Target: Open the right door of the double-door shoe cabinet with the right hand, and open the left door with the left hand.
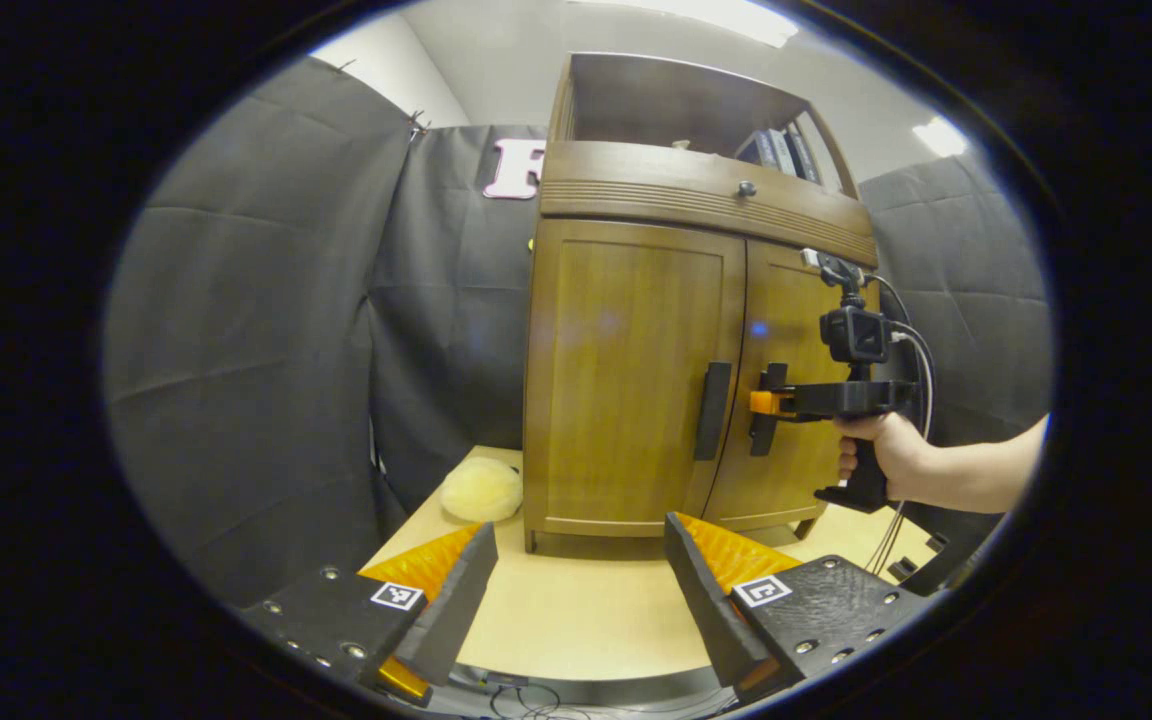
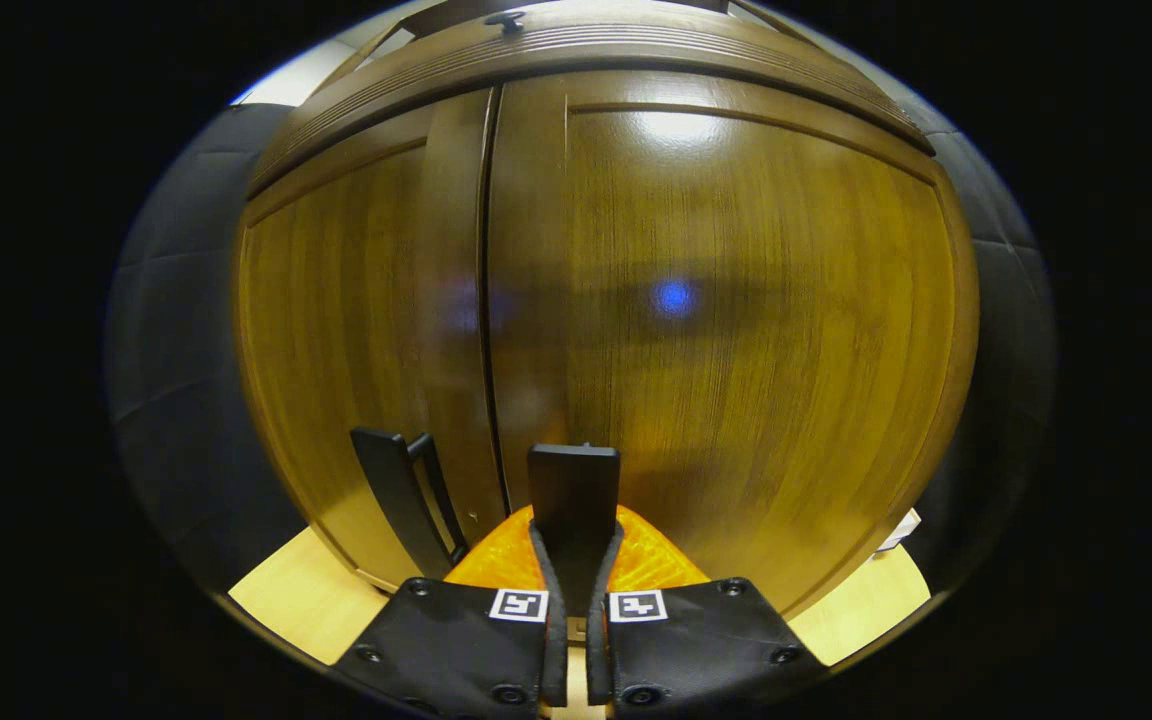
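— Both doors look flush with the shoe cabinet [image 1: 636,300], so nothing is open yet. See how the right gripper [image 2: 574,545] sits? Its two fingers are pressed in on the right door's handle [image 2: 573,495], one on each side.

— That's why the hand [image 1: 881,455] holds it level and square to the right door [image 2: 736,320], I'd guess: a clamped handle can be drawn straight out.

— And the left gripper [image 1: 576,570]?

— Hanging back over the table [image 1: 576,610], fingers spread wide apart, nothing between them. It faces the left door [image 1: 626,380] and its handle [image 1: 712,410], probably waiting its turn.

— Why so far off?

— My guess is to leave the right door room to swing. That yellow fluffy thing [image 1: 481,488] lies just beside the cabinet's left corner, clear of both doors.
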Demonstrator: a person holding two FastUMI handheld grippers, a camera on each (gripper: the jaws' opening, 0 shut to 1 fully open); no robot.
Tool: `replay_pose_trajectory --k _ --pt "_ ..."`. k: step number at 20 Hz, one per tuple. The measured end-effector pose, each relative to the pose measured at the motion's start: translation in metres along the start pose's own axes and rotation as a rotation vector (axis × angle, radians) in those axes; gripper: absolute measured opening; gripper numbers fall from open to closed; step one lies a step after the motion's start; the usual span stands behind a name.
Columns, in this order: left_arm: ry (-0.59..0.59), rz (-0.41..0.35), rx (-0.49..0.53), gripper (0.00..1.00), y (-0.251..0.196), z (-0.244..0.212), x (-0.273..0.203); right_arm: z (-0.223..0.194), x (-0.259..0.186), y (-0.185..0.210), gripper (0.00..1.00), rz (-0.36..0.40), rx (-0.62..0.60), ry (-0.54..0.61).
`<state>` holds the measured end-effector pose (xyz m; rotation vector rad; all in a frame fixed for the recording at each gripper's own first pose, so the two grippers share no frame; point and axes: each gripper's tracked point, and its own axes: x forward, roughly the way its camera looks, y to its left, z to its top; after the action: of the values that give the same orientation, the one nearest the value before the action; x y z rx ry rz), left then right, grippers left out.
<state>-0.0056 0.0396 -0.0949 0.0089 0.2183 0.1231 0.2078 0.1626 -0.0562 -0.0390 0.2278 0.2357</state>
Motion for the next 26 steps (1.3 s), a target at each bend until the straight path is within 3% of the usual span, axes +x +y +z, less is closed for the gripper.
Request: replay_pose_trajectory --k 2,18,26 --pt "-0.002 -0.006 -0.005 0.98 -0.001 0.001 0.001 0.001 0.000 0.001 0.05 0.007 -0.013 -0.004" --pt "-0.017 -0.064 0.004 0.98 -0.007 0.011 -0.007 0.005 -0.002 0.004 0.07 0.059 -0.011 -0.004" --pt "-0.022 -0.128 0.030 0.98 -0.011 0.009 -0.008 0.005 0.000 0.005 0.07 0.076 0.009 -0.008"
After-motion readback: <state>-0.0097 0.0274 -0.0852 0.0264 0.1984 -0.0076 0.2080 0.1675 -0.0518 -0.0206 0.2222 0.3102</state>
